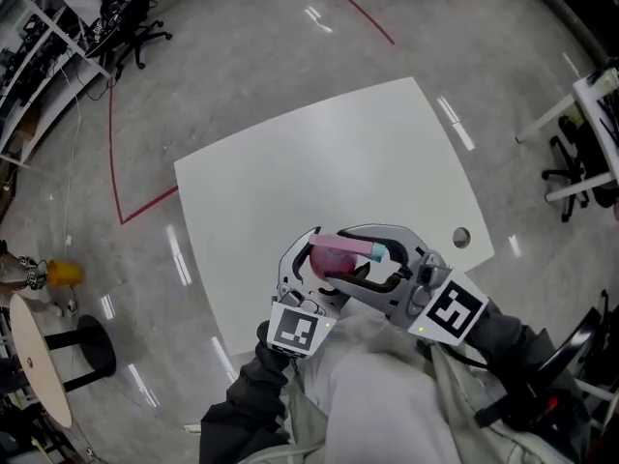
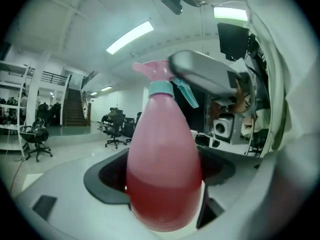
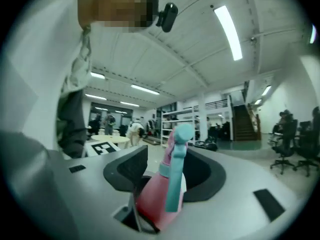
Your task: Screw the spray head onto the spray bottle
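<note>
Left tongs [image 1: 311, 271] clamp the pink spray bottle [image 2: 162, 159], steadying it above the white desk's [image 1: 329, 153] near edge. Right tongs [image 1: 379, 257], partly parted, bracket its seated spray head [image 3: 179, 139], seemingly to twist it.

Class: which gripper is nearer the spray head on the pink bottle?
Right. The right gripper has its jaws either side of the spray head; the left gripper grips the pink bottle lower down, round its body.
</note>
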{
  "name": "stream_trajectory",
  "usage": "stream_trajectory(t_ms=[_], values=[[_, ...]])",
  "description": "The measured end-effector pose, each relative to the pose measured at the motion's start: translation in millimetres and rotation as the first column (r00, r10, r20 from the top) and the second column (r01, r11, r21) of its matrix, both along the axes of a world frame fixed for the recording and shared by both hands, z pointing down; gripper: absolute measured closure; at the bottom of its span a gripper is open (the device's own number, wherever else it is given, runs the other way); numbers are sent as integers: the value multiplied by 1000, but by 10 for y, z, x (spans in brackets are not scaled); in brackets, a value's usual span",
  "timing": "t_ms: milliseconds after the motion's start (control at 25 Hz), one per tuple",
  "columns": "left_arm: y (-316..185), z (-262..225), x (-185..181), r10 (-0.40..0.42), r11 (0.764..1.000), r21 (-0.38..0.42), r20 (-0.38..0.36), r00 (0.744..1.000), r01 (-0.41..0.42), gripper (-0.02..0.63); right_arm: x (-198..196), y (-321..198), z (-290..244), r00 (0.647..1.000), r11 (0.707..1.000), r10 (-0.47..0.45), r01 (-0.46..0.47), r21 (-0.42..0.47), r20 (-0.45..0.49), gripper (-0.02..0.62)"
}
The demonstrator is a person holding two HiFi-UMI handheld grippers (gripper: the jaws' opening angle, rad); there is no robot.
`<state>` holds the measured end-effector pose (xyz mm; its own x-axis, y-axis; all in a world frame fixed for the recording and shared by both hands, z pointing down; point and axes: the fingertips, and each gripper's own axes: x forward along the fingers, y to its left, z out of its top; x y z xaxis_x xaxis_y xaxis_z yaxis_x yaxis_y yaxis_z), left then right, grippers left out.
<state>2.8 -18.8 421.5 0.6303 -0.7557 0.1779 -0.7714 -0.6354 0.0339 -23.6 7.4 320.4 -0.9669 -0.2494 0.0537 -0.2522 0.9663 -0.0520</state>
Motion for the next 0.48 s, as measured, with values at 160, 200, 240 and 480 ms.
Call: stream_trajectory(t_ms=[160, 200, 240, 480], values=[[-41, -201, -109, 71, 997, 26, -77, 995, -69, 179, 352, -36, -254, 975, 983, -183, 186, -14, 123, 407], [7, -249, -128, 111, 994, 32, -81, 990, -109, 179, 398, -83, -278, 971, 980, -190, 196, -28, 143, 407], [63, -291, -135, 148, 989, 34, -90, 985, -146, 179, 425, -122, -278, 969, 978, -199, 205, -32, 147, 408], [265, -374, -99, 255, 966, 16, -174, 951, -256, 179, 378, -148, -287, 950, 960, -268, 278, -45, 159, 410]])
